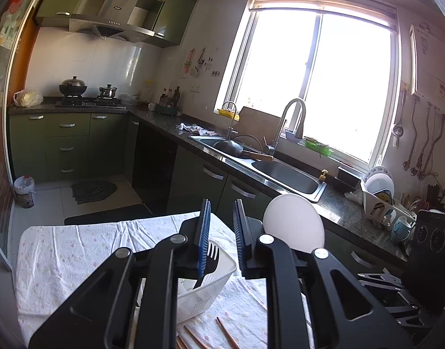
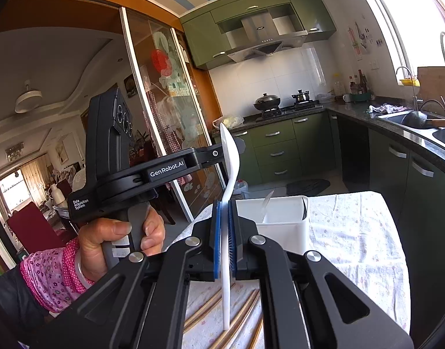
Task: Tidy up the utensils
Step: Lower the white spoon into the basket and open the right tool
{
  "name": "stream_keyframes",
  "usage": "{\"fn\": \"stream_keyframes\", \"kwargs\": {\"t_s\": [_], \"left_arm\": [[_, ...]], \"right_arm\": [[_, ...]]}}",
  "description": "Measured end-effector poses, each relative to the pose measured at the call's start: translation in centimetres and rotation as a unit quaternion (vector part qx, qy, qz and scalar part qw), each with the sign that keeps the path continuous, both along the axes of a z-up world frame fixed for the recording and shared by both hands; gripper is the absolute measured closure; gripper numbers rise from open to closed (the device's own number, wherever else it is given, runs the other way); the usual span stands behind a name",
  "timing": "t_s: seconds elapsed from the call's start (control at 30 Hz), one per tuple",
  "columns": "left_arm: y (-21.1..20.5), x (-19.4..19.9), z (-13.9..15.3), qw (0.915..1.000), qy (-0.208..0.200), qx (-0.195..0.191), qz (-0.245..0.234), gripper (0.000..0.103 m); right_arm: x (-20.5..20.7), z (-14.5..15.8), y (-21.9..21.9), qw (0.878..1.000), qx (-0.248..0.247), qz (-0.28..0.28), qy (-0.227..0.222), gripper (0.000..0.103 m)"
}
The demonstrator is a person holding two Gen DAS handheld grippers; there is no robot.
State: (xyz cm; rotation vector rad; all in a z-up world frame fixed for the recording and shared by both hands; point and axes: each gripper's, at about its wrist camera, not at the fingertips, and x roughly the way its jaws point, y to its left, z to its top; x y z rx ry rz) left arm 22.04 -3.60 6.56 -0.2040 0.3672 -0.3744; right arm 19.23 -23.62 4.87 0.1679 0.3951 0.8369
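**Hidden, cropped or unclear**

The white plastic spoon (image 2: 229, 157) has its handle partly covered where the right hand-held gripper (image 2: 224, 232) clamps it. The thin wooden chopsticks (image 2: 240, 317) below that gripper run under its black frame and off the bottom edge. The black plastic fork (image 1: 210, 264) in the white plastic basket (image 1: 222, 270) is half hidden behind the left hand-held gripper's (image 1: 221, 238) near blue pad; whether that pad touches it cannot be told. The window glare is blown out.

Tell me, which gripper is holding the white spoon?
The right gripper holds the white spoon, pinched by its handle. The left gripper stands open with nothing pinched, a black fork just below.
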Motion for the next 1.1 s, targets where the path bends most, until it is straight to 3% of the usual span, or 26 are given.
{"fn": "stream_keyframes", "kwargs": {"t_s": [0.33, 0.5, 0.77, 0.93, 1.1], "left_arm": [[-2.1, -3.0, 1.7, 0.9983, -0.029, 0.039, -0.032, 0.085], [-0.3, -4.9, 1.3, 0.9990, -0.033, 0.029, -0.008, 0.080], [4.2, -10.2, -2.5, 0.9989, -0.011, 0.017, 0.042, 0.081], [5.3, -13.2, -4.7, 0.9977, -0.004, 0.031, 0.060, 0.081], [6.3, -14.3, -5.8, 0.9979, 0.010, 0.024, 0.060, 0.081]], "right_arm": [[-1.0, 0.6, -0.1, 1.000, 0.006, -0.004, -0.019, 0.097], [-0.7, 1.5, -0.5, 0.999, 0.025, -0.009, -0.042, 0.097], [5.2, 1.0, 1.5, 0.995, 0.040, -0.062, -0.065, 0.097], [10.3, -0.9, 3.9, 0.993, 0.025, -0.101, -0.056, 0.097], [11.7, -3.5, 4.9, 0.993, 0.004, -0.109, -0.040, 0.097]]}}
